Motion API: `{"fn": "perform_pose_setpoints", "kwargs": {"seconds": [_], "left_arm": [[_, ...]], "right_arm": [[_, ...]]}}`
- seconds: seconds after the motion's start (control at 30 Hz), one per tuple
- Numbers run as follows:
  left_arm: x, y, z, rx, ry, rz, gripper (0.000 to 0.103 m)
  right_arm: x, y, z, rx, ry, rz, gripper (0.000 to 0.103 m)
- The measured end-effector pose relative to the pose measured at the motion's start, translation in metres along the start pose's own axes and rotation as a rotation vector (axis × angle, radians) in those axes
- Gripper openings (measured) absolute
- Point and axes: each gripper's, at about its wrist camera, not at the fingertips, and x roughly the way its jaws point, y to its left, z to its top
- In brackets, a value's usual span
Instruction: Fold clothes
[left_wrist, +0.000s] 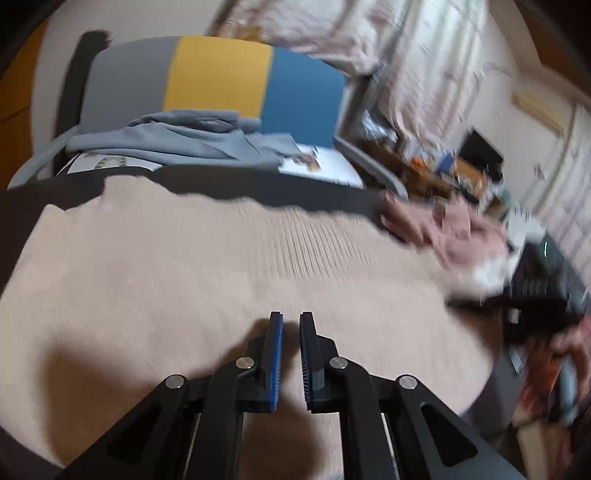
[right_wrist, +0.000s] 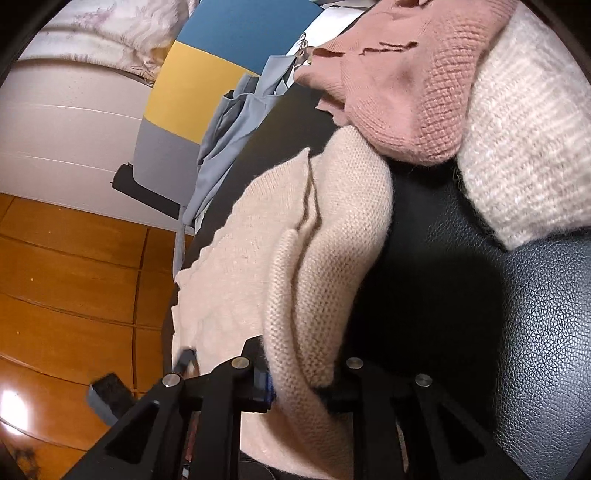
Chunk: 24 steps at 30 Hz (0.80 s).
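Note:
A beige knit sweater (left_wrist: 221, 266) lies spread over the dark surface and fills the left wrist view. My left gripper (left_wrist: 291, 325) hovers just above its near part, fingers almost together with a narrow gap and nothing between them. In the right wrist view the same cream sweater (right_wrist: 325, 240) is bunched into a thick fold. My right gripper (right_wrist: 295, 380) is shut on that fold, and the knit hides its fingertips. A pink sweater (right_wrist: 399, 85) and a fuzzy white knit (right_wrist: 524, 147) lie beyond, at the sweater's far right corner (left_wrist: 443, 229).
The clothes rest on black leather-like upholstery (right_wrist: 498, 332). Behind stands a chair with a grey, yellow and blue back (left_wrist: 218, 74), a grey-blue garment (left_wrist: 177, 140) heaped on its seat. Wooden floor (right_wrist: 74, 277) lies to the left. A person's hand (left_wrist: 569, 354) shows blurred at right.

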Motion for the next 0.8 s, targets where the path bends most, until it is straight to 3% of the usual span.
{"fn": "perform_pose_setpoints", "kwargs": {"seconds": [0.17,0.37,0.53,0.73,0.8], "left_arm": [[0.014,0.008,-0.008,-0.090,0.039,-0.053,0.008],[-0.004,0.025,-0.007,-0.174,-0.008,-0.114,0.009],[-0.033,0.093,-0.020,-0.268,-0.031,0.018,0.015],[-0.068,0.178,-0.036,-0.375,-0.053,0.193,0.019],[-0.075,0.193,-0.049,-0.422,-0.110,0.116,0.019]], "right_arm": [[-0.004,0.008,0.004,-0.004,-0.012,0.002,0.018],[-0.009,0.068,0.013,-0.087,-0.025,0.005,0.017],[0.002,0.141,0.012,-0.210,-0.015,-0.032,0.017],[0.053,0.231,-0.009,-0.356,0.056,-0.040,0.017],[0.079,0.255,-0.021,-0.397,0.095,-0.044,0.017]]}}
